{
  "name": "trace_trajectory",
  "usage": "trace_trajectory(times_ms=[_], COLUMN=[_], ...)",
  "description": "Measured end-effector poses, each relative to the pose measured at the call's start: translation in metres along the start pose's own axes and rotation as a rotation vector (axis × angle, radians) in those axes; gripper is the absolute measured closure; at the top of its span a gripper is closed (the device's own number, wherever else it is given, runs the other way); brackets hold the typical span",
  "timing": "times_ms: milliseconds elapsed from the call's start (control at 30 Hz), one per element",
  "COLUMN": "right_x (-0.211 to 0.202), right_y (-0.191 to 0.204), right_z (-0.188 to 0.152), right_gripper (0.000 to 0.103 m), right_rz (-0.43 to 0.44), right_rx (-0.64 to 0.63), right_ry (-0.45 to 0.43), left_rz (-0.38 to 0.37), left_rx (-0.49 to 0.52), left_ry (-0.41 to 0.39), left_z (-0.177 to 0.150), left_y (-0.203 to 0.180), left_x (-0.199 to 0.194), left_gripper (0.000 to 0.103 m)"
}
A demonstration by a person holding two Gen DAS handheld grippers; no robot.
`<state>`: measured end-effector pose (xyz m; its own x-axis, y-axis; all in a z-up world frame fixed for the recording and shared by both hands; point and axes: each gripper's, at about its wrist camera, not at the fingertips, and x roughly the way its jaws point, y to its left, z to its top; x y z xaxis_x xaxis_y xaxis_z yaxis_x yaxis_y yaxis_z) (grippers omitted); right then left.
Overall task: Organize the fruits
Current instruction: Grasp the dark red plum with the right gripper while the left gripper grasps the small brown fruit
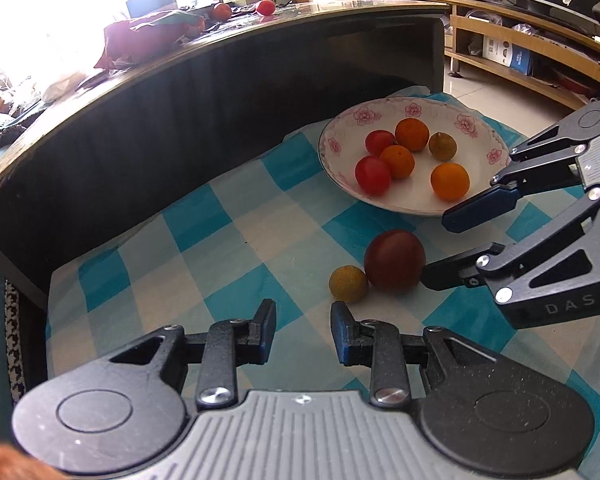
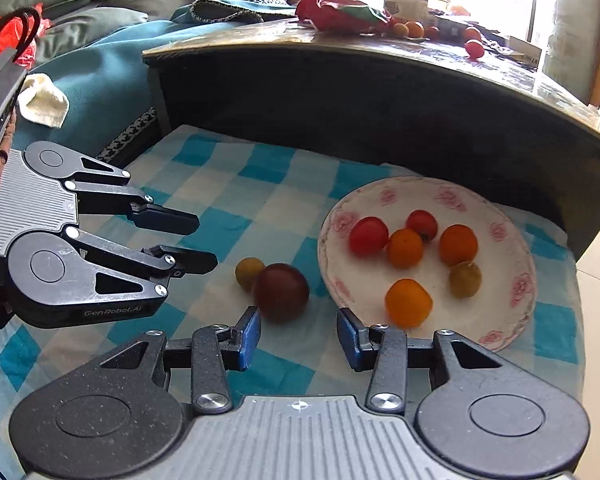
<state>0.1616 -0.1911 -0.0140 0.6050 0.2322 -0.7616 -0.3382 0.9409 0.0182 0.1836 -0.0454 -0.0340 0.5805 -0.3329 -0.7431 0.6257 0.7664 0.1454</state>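
Note:
A dark red plum (image 1: pixel 395 260) (image 2: pixel 282 292) and a small yellow-green fruit (image 1: pixel 348 284) (image 2: pixel 249 272) lie side by side on the blue checked cloth (image 1: pixel 228 248). A white plate with pink flowers (image 1: pixel 482 160) (image 2: pixel 516 280) holds several fruits: red, orange and one yellow-green. My left gripper (image 1: pixel 303 328) (image 2: pixel 204 242) is open and empty, just short of the small fruit. My right gripper (image 2: pixel 298 332) (image 1: pixel 440 248) is open too, between plum and plate. One of its fingertips (image 1: pixel 432 278) is right beside the plum; I cannot tell if it touches.
A dark curved table wall (image 1: pixel 220 120) (image 2: pixel 380 112) rises behind the cloth, with more fruit and a red bag on its top. A teal-covered sofa with a white rag (image 2: pixel 44 100) is at the left. A wooden TV stand (image 1: pixel 520 56) stands beyond the plate.

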Motion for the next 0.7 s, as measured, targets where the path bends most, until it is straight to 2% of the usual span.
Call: trace_trajectory(times_ms=[267,300,400,433,500,700], right_x=[0.027,0.029,0.034,0.034,0.035,0.027], right_y=[0.007,0.009,0.009,0.009,0.009,0.002], right_z=[0.010,0.011,0.014,0.015,0.017,0.015], right_gripper=[0.066,0.062,0.061,0.061,0.069,0.071], right_rz=[0.023,0.012,0.007,0.005,-0.015,-0.003], right_rx=[0.016,0.013,0.012,0.007,0.008,0.054], right_ry=[0.009,0.006,-0.001,-0.004,0.000,0.030], left_rz=[-0.049,-0.053,-0.065,-0.069,-0.076,-0.104], left_rx=[-0.011,-0.014,-0.019,-0.019,-0.014,0.012], left_ry=[0.014,0.016,0.019,0.019,0.011,-0.006], left_z=[-0.009,-0.010,-0.011,-0.010,-0.008,0.003], left_y=[0.009,0.010,0.011,0.011,0.008,-0.004], left_x=[0.005,0.005,0.009,0.010,0.012,0.026], left_gripper=[0.063,0.063,0.063,0.063,0.063,0.063])
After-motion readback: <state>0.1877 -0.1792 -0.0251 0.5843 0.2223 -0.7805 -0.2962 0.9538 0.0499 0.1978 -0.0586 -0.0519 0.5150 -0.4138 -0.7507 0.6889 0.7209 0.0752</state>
